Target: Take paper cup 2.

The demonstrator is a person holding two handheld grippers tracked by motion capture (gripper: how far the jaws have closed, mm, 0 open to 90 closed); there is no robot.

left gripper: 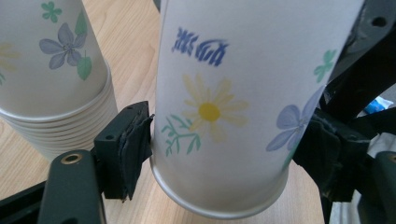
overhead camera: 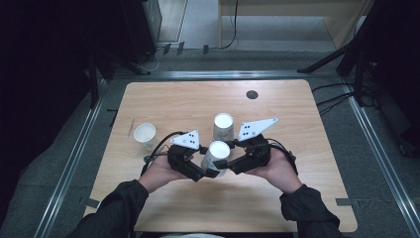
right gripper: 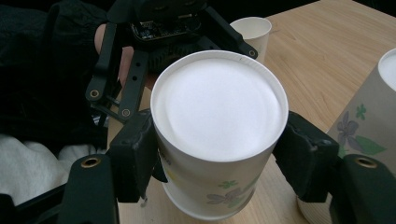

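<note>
While hands angle inward, fingers (right gripper: 135,158) clamping inverted cup (overhead camera: 216,157)

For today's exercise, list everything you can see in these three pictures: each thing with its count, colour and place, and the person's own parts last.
Held paper cup: one, white with flower print, upside down, near the table's front middle, between both grippers.
Stack of paper cups: one stack, white with flower print, upside down, just behind the held cup.
Single paper cup: one, white, mouth up, on the table's left side.
Table: one, light wood.
Dark round disc: one, near the table's far edge.
Left gripper: one, black with a grey plate, fingers pressed on the held cup.
Right gripper: one, black with a grey plate, fingers pressed on the same cup.
Hands: two, in dark sleeves, at the front edge.
</note>
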